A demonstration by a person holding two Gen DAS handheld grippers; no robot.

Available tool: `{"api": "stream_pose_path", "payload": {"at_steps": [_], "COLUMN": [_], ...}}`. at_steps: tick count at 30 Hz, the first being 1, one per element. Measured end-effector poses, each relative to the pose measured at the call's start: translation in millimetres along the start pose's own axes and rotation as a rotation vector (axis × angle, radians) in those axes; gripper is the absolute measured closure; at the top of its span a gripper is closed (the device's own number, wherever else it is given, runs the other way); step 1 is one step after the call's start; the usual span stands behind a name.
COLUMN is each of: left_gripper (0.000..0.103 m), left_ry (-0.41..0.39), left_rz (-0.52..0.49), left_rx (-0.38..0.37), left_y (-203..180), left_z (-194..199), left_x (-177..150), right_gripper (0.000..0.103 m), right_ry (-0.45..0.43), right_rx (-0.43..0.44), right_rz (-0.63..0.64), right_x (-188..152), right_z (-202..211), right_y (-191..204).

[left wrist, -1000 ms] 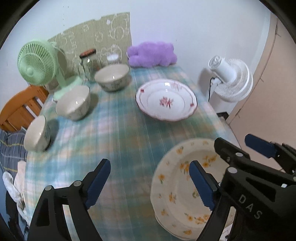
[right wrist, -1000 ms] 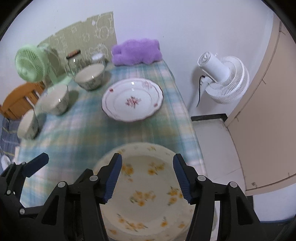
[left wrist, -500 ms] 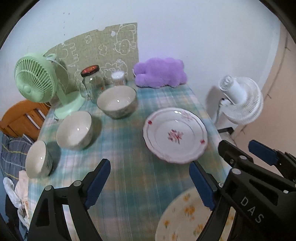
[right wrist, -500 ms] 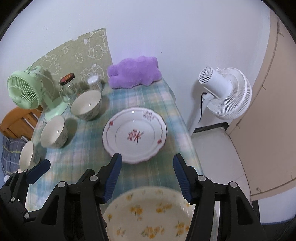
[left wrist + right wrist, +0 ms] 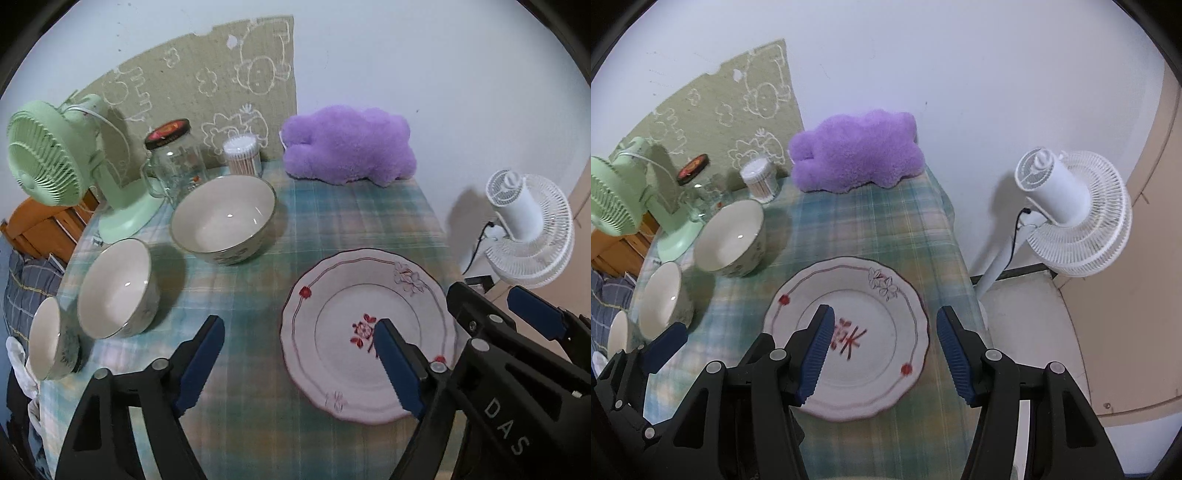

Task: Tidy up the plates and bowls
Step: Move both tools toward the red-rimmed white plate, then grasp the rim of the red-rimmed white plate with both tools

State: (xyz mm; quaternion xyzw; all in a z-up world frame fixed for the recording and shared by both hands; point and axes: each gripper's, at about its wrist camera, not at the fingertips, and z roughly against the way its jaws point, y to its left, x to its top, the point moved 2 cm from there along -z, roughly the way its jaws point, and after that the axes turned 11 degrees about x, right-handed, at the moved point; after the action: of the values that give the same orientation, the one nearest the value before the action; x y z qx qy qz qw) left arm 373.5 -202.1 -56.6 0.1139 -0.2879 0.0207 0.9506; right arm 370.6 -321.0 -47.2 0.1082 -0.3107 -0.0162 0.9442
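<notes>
The red-flowered plate [image 5: 849,343] lies flat on the plaid-covered table [image 5: 332,221], toward its right side and near the edge by the white standing fan [image 5: 1071,225]. Both tools hover above it. The right tool [image 5: 882,350] is released, nothing pinched between its blue pads [image 5: 820,350], and in its own camera the pads frame the plate's centre and right rim without touching them. The left tool [image 5: 299,369] is also released and empty; its jaws have just been closing a little, yet they stand wide, one pad over bare cloth and the other over the plate's left half.

Three bowls sit in a row down the left side of the table — a large bowl [image 5: 223,219] farthest back, a medium bowl [image 5: 118,288] nearer, and a small bowl [image 5: 51,343] at the near left edge. All three are upright and empty, close to one another, though I cannot tell whether they touch.

Behind the large bowl stand a lidded glass jar [image 5: 173,162] and a tub of cotton swabs [image 5: 242,155], with a green desk fan [image 5: 55,162] to their left. A purple plush cushion [image 5: 347,146] rests against the wall at the far end.
</notes>
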Motion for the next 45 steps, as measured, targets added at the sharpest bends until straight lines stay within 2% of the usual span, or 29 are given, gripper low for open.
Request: {"api": "stream_pose_path", "payload": {"at_steps": [4,9,16,20,25,32,41,45], "left_gripper": [0.028,0.028,0.029,0.033,0.036,0.036,0.041,0.043], "left_ry": [0.029,0.079,0.121,0.149,0.146,0.153,0.187,0.177], "left_rz": [-0.017,-0.015,-0.031,-0.030,-0.033,-0.035,-0.051,-0.067], "left_rx": [0.011,0.044,0.059,0.042,0.034,0.027,0.020,0.012], "left_y": [-14.0,-21.8,-29.5,-31.6,-34.0,-29.6,-15.8,-12.4], "left_z": [-25.2,-54.9,-77.7,-86.3,-85.0,-82.6,-67.3,-60.9], "left_x": [0.4,-7.6,-19.0,-23.6,-24.6,-26.4,-53.5,-63.5], "right_gripper": [0.041,0.041,0.042,0.042,0.046,0.046,0.046,0.046], "right_ry": [0.035,0.077,0.128,0.158,0.162,0.168,0.211,0.225], "right_rx": [0.007,0.014,0.014,0.030,0.053,0.034,0.047,0.054], "right_rz": [-0.016,-0.034,-0.043,-0.061,-0.052,-0.047,-0.020,0.005], "right_x": [3.5,-2.6,-14.8,-20.9,-21.4,-23.1,-45.3,-58.9], "right_z": [-32.6,-62.3,-86.6,-97.1,-100.1,-97.3,-83.3,-77.1], "right_y": [-13.6,-26.1,-40.5,-44.8,-42.6,-36.9,-25.3,-21.2]}}
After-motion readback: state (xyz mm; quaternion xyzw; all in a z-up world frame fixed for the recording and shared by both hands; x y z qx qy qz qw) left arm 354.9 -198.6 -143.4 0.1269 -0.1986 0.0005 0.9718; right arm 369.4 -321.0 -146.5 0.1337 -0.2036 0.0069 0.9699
